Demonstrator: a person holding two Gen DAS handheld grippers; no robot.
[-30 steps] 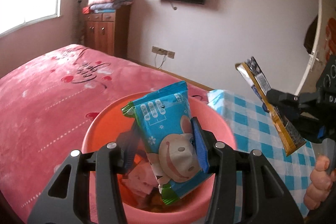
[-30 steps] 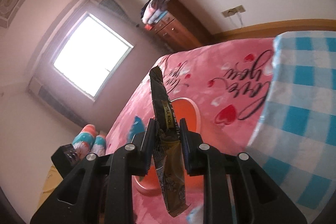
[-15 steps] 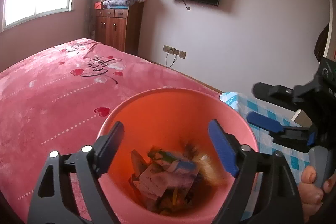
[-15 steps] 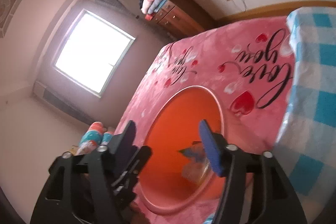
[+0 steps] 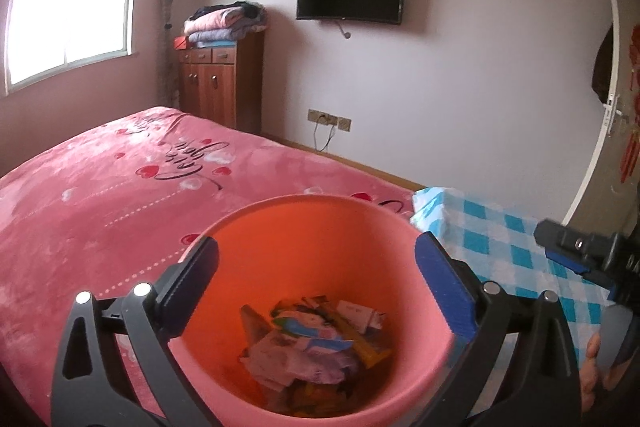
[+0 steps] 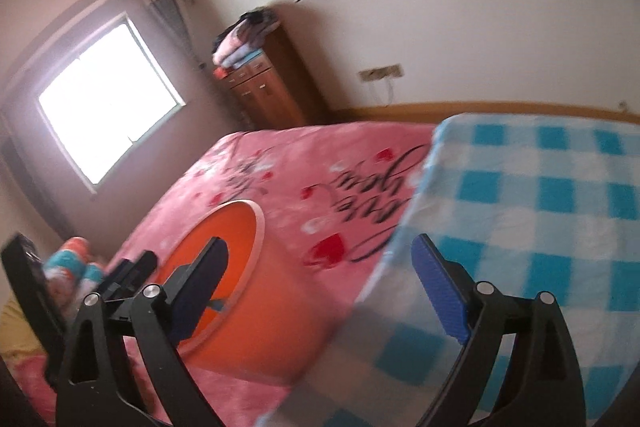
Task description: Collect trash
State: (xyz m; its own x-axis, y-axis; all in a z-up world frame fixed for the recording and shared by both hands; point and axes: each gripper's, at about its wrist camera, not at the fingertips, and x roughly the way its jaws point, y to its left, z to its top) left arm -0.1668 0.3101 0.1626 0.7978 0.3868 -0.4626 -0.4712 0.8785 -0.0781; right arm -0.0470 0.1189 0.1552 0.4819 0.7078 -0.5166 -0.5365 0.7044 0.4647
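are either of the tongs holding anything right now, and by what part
Nothing is held. The left tongs and right tongs are both opening with nothing between the jaws; wrappers lie loose in the orange bucket.

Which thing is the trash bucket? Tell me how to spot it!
Find the big bed with the pink blanket covered in hearts. On it, beside the blue checked cloth, stands a round orange bucket. It is the only open tub there, with crumpled snack wrappers piled at its bottom.
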